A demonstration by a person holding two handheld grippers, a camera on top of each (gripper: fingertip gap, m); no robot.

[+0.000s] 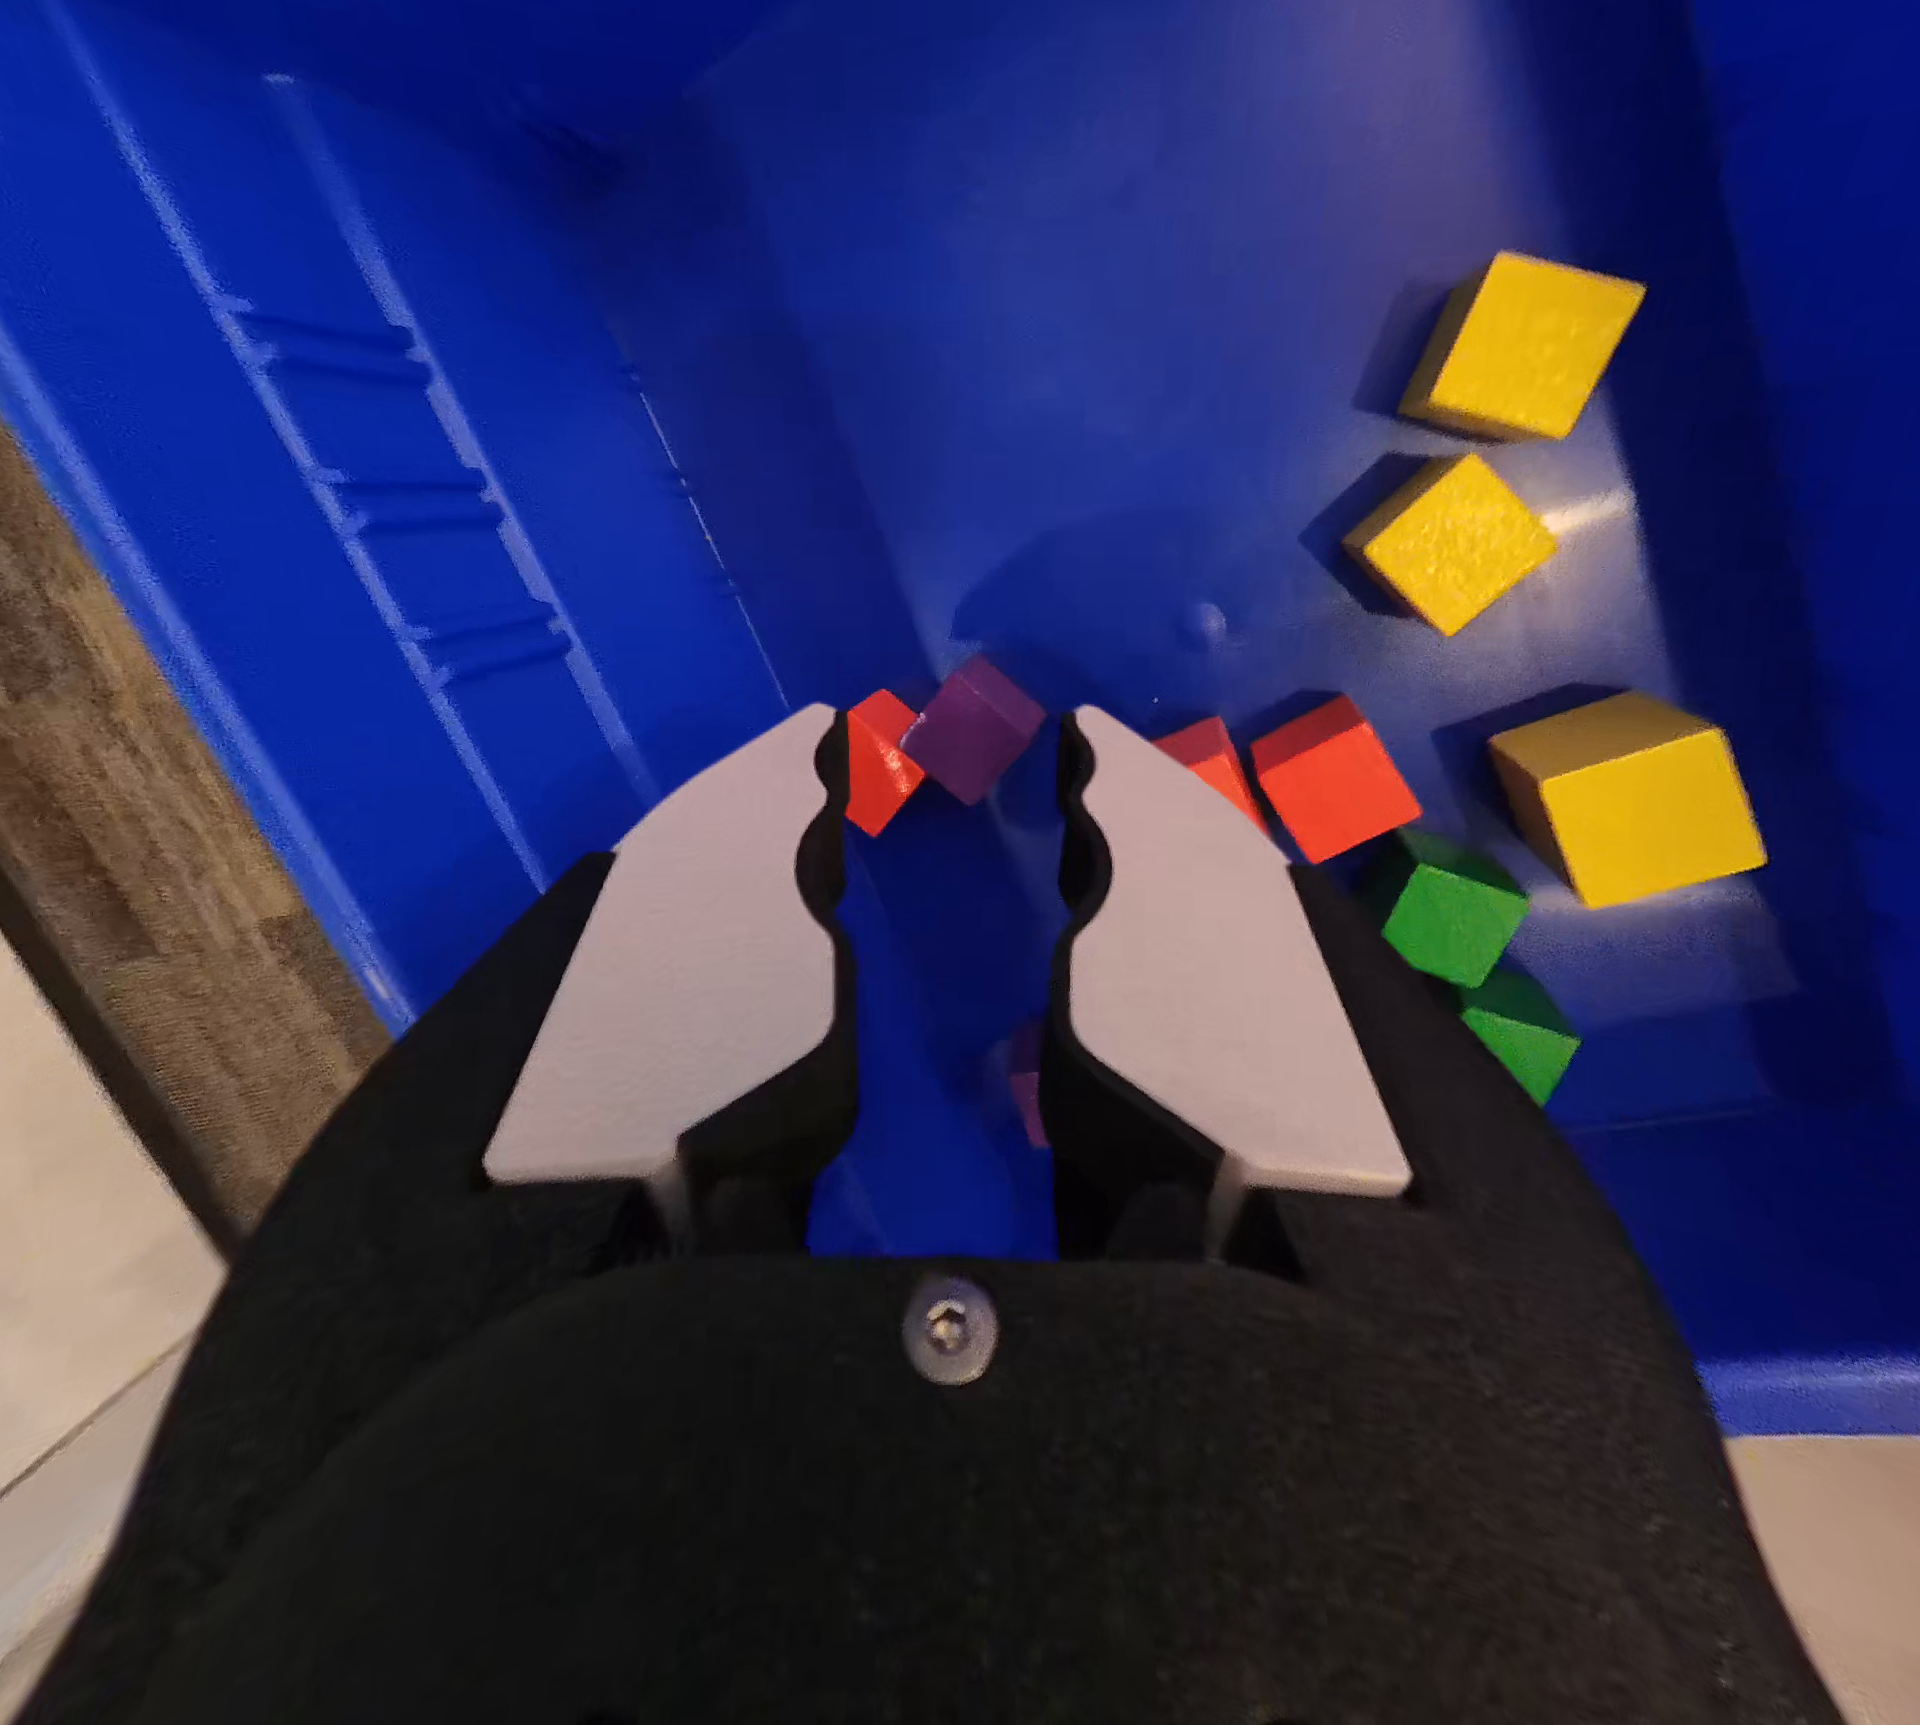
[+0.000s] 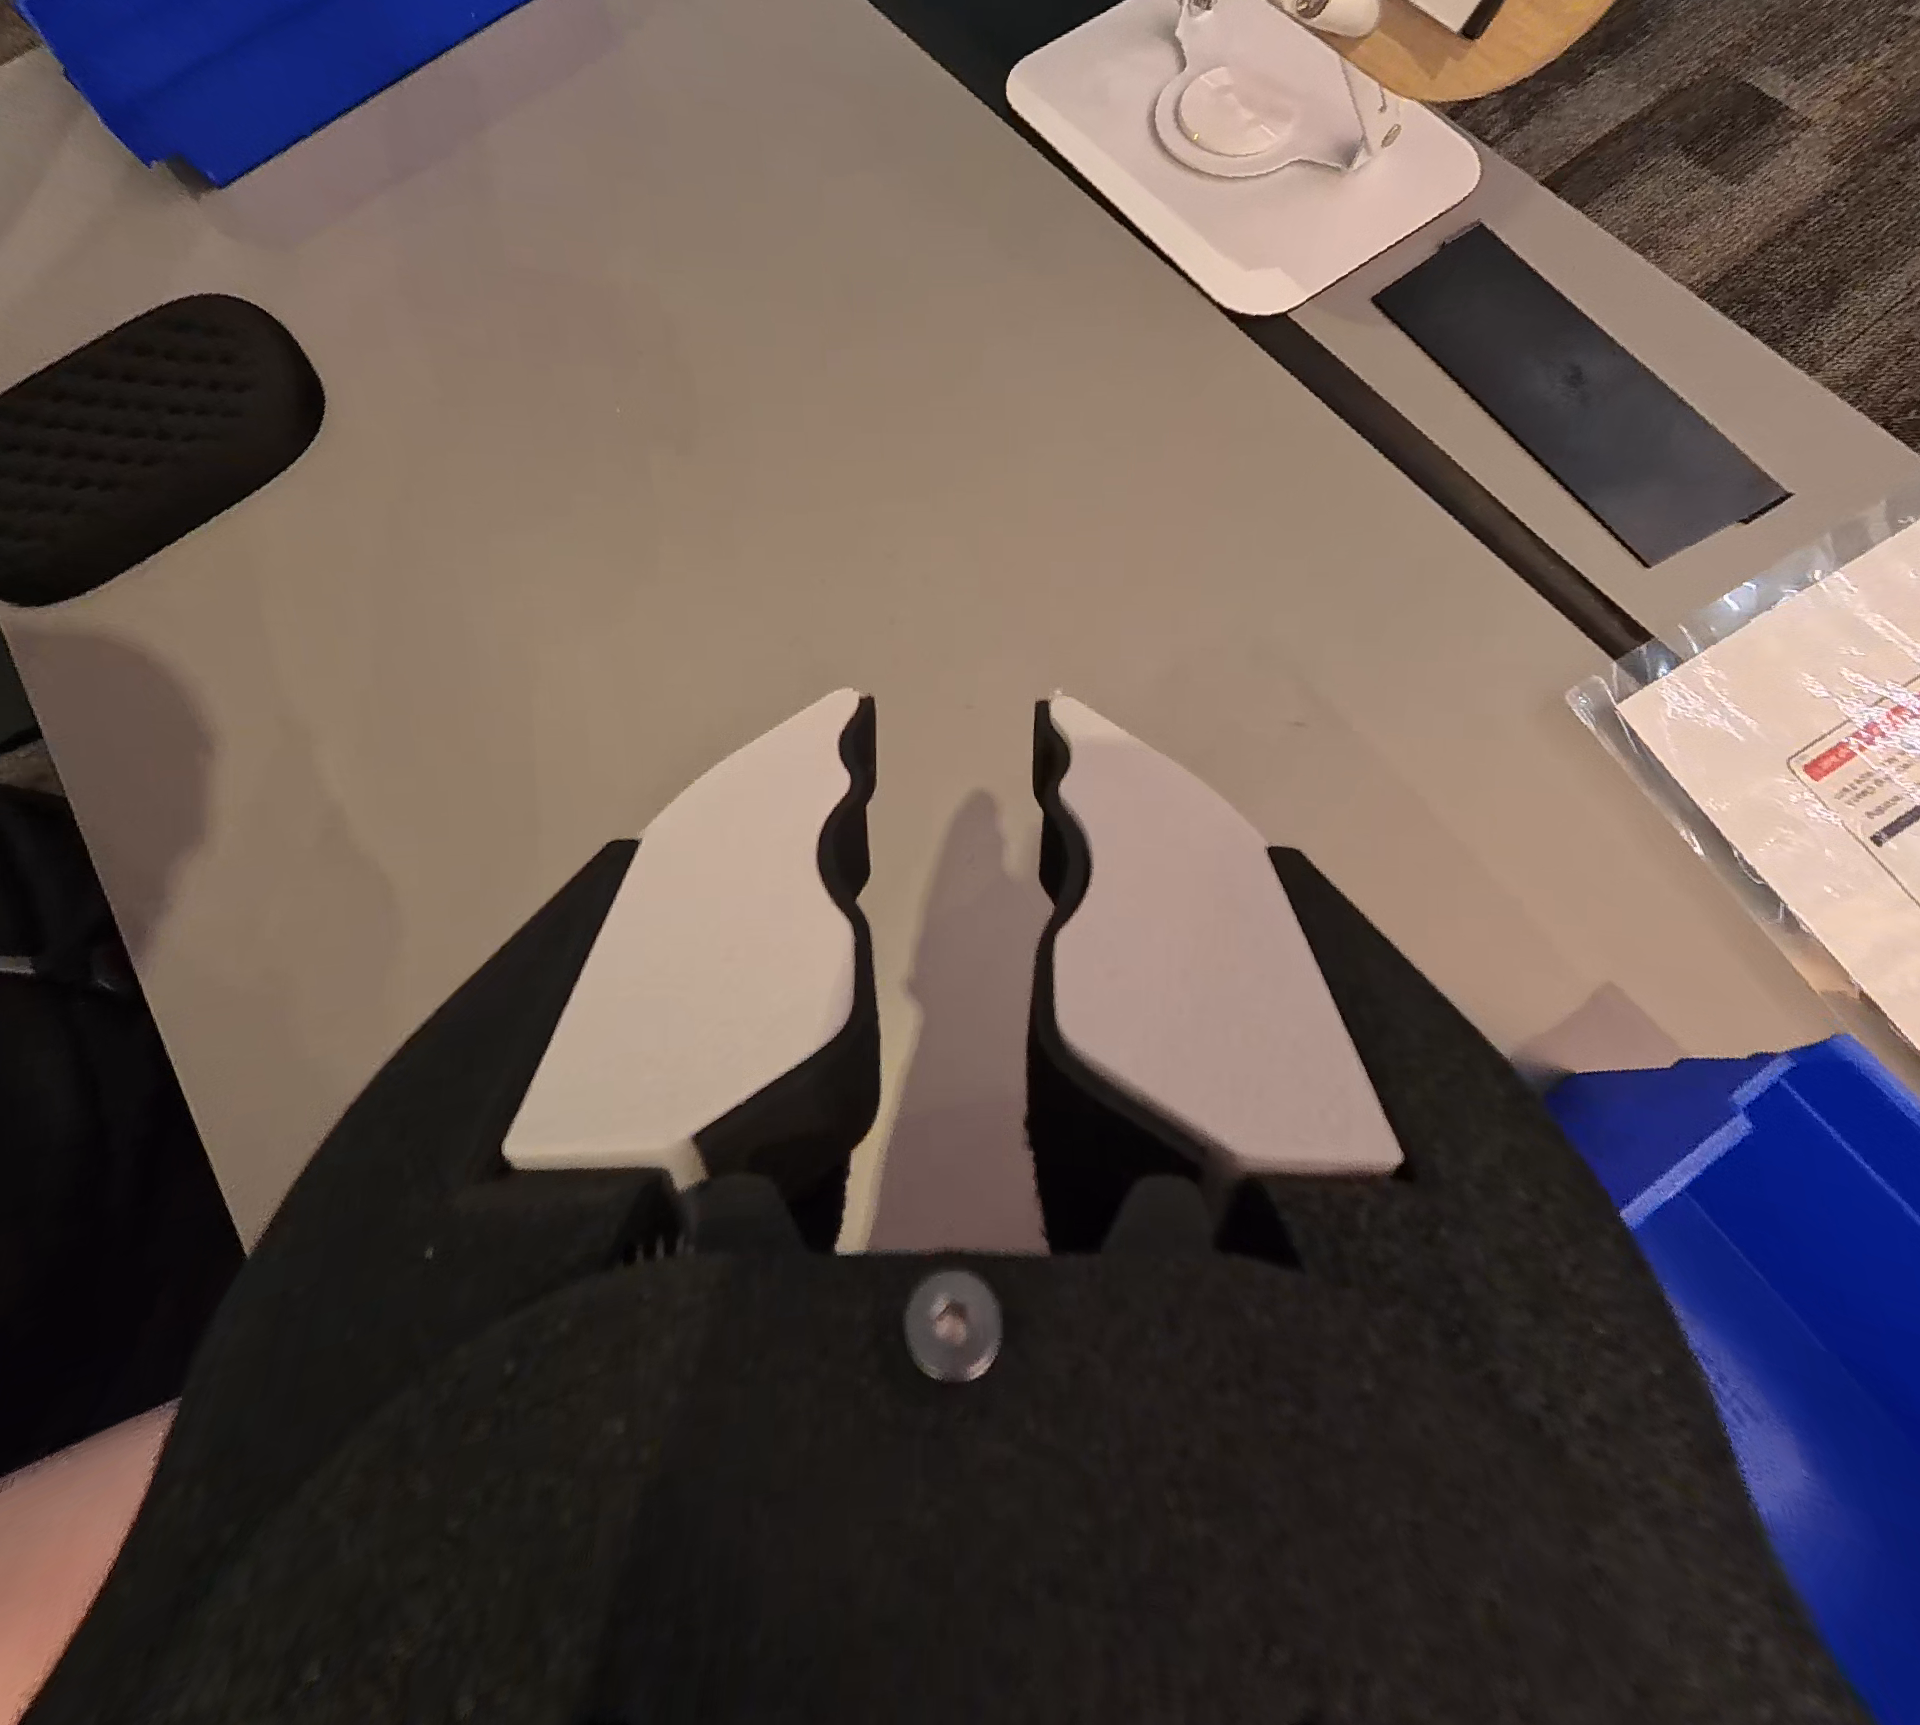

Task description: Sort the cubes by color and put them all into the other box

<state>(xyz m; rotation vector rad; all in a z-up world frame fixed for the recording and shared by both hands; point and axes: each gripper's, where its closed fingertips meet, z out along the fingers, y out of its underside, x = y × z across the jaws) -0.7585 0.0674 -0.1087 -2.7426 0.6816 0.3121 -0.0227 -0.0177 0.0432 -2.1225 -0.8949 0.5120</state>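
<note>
Left wrist view, blue box (image 1: pixel 1039 221), interior: three yellow cubes (image 1: pixel 1517 345) in a column at the right of the frame; red cubes (image 1: pixel 1330 776) grouped at centre right, with one further red cube (image 1: pixel 878 766) just left of centre touching a purple cube (image 1: pixel 971 730); two green cubes (image 1: pixel 1449 912) at lower right; a second purple cube partly hidden behind the right finger. Colours lie mostly in clusters, so sorting looks well advanced, though whether this box is source or destination cannot be told. Left gripper (image 1: pixel 948 730): jaws apart, empty, hovering above the purple cube. Right wrist view: right gripper (image 2: pixel 954 719), jaws apart, empty, over bare grey table (image 2: pixel 675 428). Blue box (image 2: pixel 312 2) at upper left, contents unseen; another blue box corner (image 2: pixel 1766 1208) at lower right. Cubes: small, painted, matte, sharp-edged.
</note>
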